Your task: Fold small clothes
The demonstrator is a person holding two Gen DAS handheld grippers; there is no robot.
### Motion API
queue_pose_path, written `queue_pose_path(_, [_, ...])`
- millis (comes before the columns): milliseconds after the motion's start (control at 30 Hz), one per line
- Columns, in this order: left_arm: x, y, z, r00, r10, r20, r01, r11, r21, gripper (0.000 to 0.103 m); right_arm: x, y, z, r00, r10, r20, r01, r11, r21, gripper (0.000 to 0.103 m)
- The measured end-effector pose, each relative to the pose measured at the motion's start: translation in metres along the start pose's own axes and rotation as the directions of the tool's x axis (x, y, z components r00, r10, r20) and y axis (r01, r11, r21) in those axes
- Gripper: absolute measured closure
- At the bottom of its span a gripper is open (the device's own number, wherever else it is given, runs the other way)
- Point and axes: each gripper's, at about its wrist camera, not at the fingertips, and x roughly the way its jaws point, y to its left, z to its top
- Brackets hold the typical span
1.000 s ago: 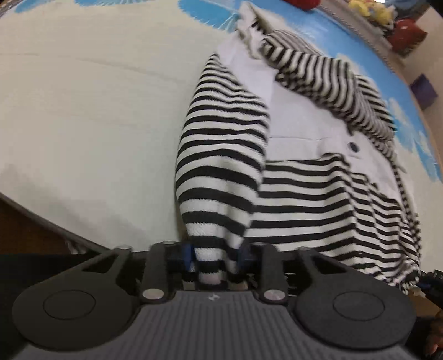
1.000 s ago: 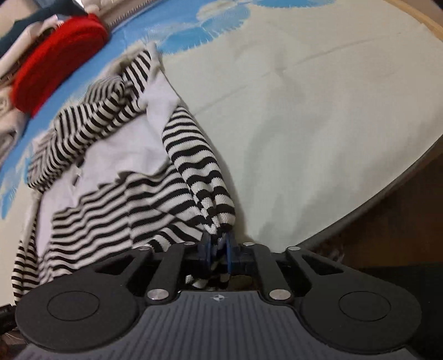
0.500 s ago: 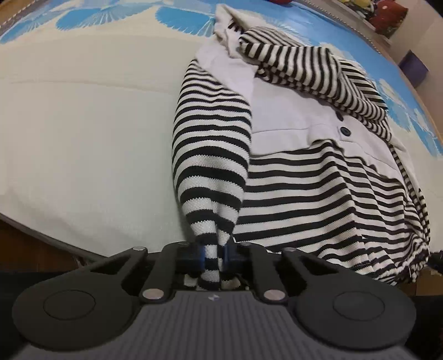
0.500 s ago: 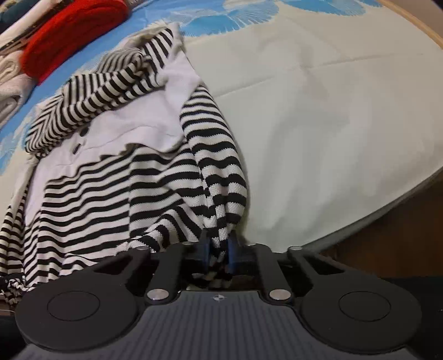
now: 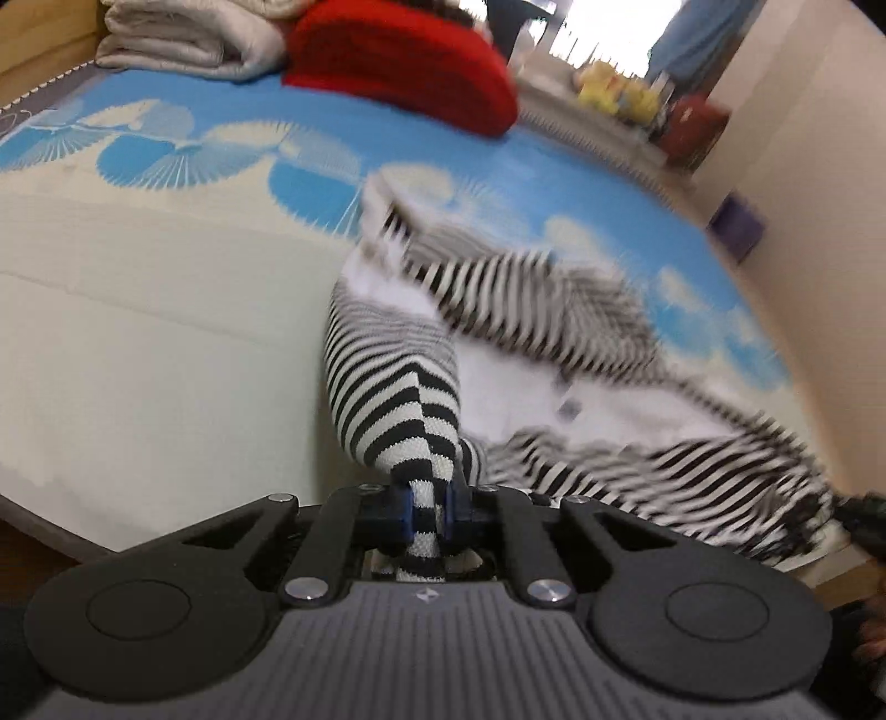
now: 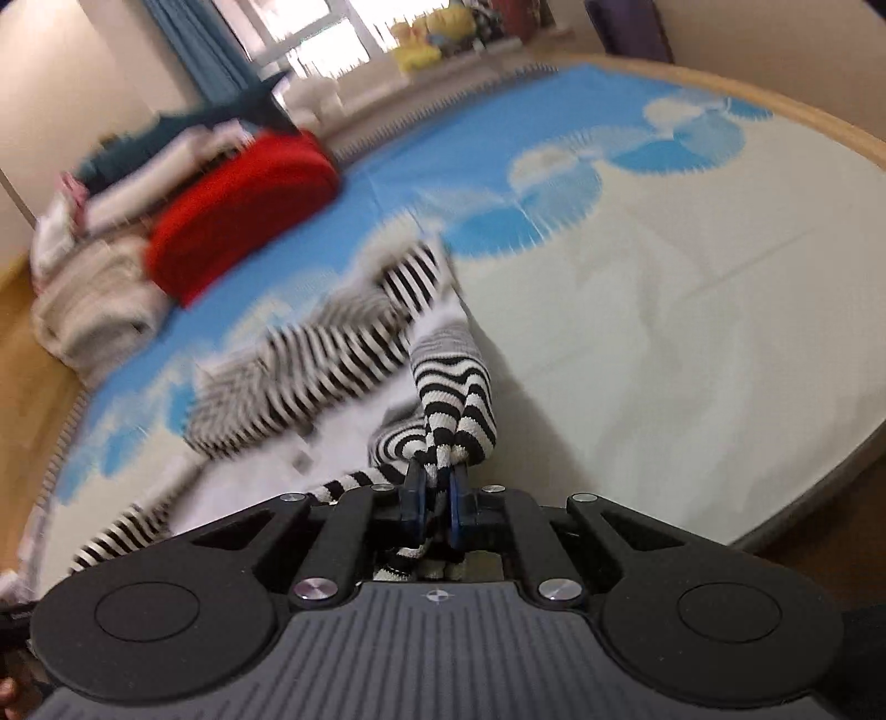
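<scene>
A small black-and-white striped cardigan [image 5: 554, 376] with a white chest panel and dark buttons lies on the bed; it also shows in the right wrist view [image 6: 332, 360], blurred by motion. My left gripper [image 5: 426, 518] is shut on a striped sleeve cuff [image 5: 410, 443]. My right gripper [image 6: 434, 501] is shut on the other striped sleeve cuff [image 6: 459, 410]. Both cuffs are lifted off the bed, with the sleeves rising over the garment's body.
The bed sheet [image 5: 138, 332] is cream with a blue fan pattern. A red folded item [image 5: 398, 61] and a pale folded blanket [image 5: 188, 39] lie at the far end; both also show in the right wrist view [image 6: 238, 210]. The bed edge [image 6: 803, 498] is near.
Both grippers have lifted and tilted up with their sleeve cuffs, moving forward over the cardigan. The far end of the bed and the room have come into view.
</scene>
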Motion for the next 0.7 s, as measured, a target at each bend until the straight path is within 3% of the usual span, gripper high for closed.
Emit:
queue_pose_path(200, [-0.079,0.001,-0.013,0.99,-0.132,0.045,0.133,0.991,-0.002,0.093,-0.078,0.004,0.01,0.991,0.117,0.065,-0.114,0.993,-0.035,0.096])
queue_pose_path(333, [-0.091,0.0,-0.02,0.99,-0.138,0.004,0.138,0.99,-0.002,0.093,-0.112,-0.002,0.003,0.986,0.152,0.076,-0.15,0.988,-0.022,0.096])
queue_pose_path(500, [-0.051,-0.005,0.01,0.994,-0.098,-0.043,0.099,0.995,0.018,0.093,-0.088,-0.006,0.012,0.991,0.124,0.046,-0.124,0.992,0.001,0.096])
queue_pose_path(700, [0.058,0.015,0.08,0.993,-0.079,-0.093,0.079,0.997,-0.002,0.093,0.001,-0.003,0.055,0.997,0.074,-0.033,-0.075,0.997,-0.013,0.096])
